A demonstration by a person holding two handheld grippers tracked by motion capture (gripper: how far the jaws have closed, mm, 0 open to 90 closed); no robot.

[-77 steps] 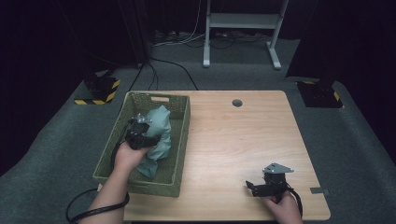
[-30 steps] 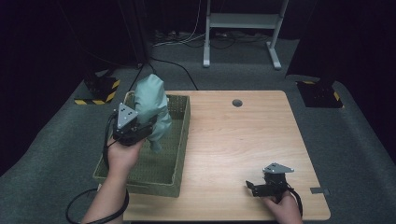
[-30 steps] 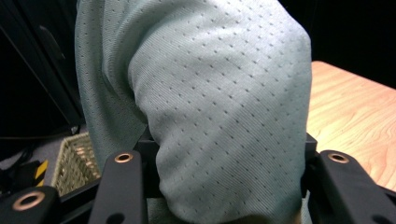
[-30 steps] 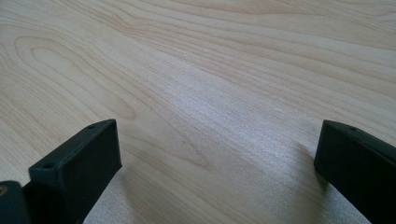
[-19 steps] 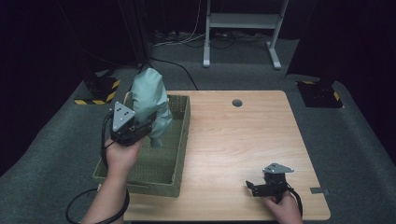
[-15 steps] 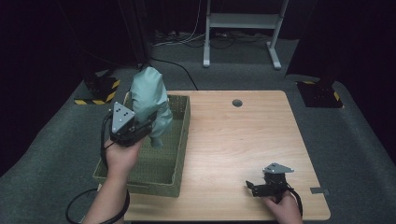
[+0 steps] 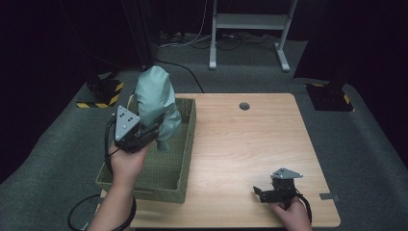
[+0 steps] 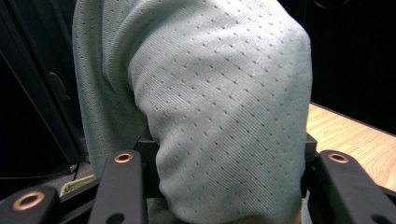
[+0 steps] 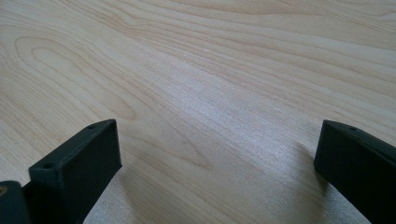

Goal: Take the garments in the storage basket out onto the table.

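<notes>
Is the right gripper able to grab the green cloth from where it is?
Probably not yet: the right gripper sits open at the table's near edge, with bare wooden table between it and the pale green cloth in the left gripper.

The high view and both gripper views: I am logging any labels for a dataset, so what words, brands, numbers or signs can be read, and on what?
None: no word, brand or number can be read in any view.
Sign only: yellow and black hazard stripes on the floor left of the table, without text.
The green cloth and the basket bear no print.
</notes>
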